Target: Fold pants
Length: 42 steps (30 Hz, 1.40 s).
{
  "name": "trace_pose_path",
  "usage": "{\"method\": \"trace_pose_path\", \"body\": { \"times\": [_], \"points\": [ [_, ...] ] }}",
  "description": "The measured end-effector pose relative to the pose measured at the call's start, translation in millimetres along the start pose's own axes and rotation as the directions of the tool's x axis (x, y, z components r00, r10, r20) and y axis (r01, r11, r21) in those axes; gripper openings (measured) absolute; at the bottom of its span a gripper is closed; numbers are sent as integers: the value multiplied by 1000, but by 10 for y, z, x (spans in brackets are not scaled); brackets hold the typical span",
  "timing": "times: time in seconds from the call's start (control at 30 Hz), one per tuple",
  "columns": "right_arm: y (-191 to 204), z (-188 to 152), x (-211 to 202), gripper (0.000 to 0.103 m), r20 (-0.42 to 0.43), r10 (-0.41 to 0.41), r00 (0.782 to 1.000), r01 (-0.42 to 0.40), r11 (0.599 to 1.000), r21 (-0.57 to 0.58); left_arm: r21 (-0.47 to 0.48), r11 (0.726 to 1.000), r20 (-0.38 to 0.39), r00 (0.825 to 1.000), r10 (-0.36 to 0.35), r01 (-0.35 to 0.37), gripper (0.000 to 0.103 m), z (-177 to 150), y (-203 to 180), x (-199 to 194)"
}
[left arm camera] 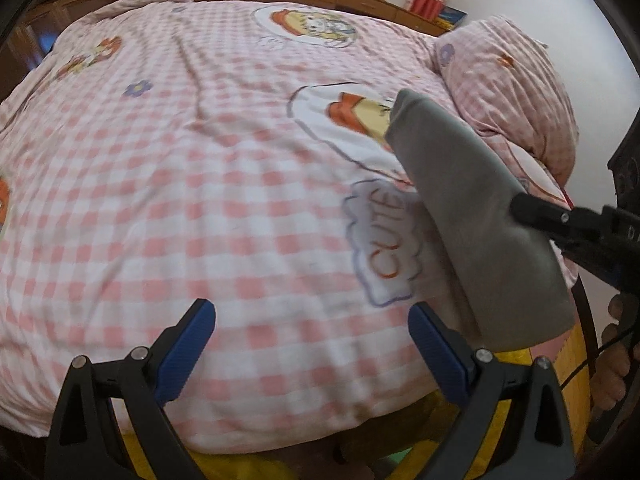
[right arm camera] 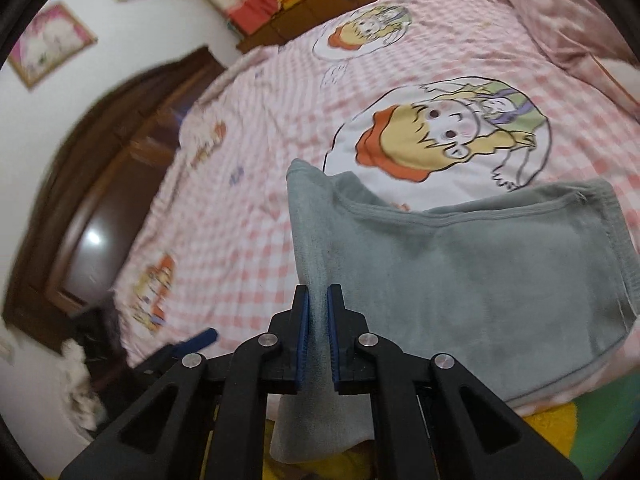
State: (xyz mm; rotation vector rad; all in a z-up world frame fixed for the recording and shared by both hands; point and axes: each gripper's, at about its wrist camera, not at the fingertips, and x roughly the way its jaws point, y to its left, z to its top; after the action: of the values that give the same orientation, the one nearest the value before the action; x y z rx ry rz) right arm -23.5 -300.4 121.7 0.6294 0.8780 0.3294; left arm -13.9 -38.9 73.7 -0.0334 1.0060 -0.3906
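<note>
A bed [left arm camera: 180,184] under a pink-and-white checked cover printed with cartoon figures stretches ahead of both claws and fills most of each view. A matching checked pillow [left arm camera: 516,92] lies far ahead of the left claw and to its right. The grey pants [right arm camera: 480,264] lie partly on the cover at the near edge of the bed, spreading to the right of the right claw, with one edge lifted off the bed. The right claw [right arm camera: 317,300] is pinching that raised edge of cloth between its blue pads, and some fabric hangs below them. The left claw [left arm camera: 312,320] is spread wide above the cover with nothing between its fingers; the pants hang just to its right.
</note>
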Motion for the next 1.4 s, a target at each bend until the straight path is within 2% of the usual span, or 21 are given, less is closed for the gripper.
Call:
{"method": "trace_pose_path", "body": {
  "times": [0.07,0.23,0.43,0.67,0.87,0.97,1.03,1.1,1.23,1.33,1.37,1.4],
  "points": [
    [-129,36,-138,9,37,31,999,-33,999,39,25,1000,0,1000,-8,8,100,44,-149,22],
    [-324,107,-461,9,118,27,993,-33,998,44,98,995,-13,1000,-26,27,100,126,-525,100],
    [-768,163,-698,9,161,-47,986,29,993,114,191,979,-27,997,-70,74,100,220,-1069,226],
    [-1407,114,-607,9,121,-114,986,87,974,210,282,951,-8,991,-132,129,98,261,-1602,414],
    [-1698,56,-498,12,64,-94,994,72,958,277,338,930,-32,989,-141,144,83,273,-1887,700],
    [-1675,35,-555,14,59,-98,993,79,963,257,324,935,-81,989,-120,140,78,243,-1906,898],
    [-1613,34,-573,28,49,-109,993,95,970,226,290,945,-106,986,-129,154,78,225,-1874,974],
    [-1579,26,-566,34,33,-113,993,104,973,206,241,954,-132,980,-148,177,78,217,-1823,1039],
    [-1504,19,-485,34,0,-174,985,172,976,135,178,963,-157,972,-176,203,78,222,-1749,1088],
    [-1484,13,-397,34,-19,-183,983,184,977,110,182,963,-152,974,-171,197,78,228,-1759,1052],
    [-1469,8,-380,32,-15,-185,983,186,978,97,189,963,-146,975,-167,193,78,232,-1769,1029],
    [-1450,3,-387,17,-4,-196,981,196,977,87,198,962,-137,977,-162,187,78,238,-1779,998]
  ]
}}
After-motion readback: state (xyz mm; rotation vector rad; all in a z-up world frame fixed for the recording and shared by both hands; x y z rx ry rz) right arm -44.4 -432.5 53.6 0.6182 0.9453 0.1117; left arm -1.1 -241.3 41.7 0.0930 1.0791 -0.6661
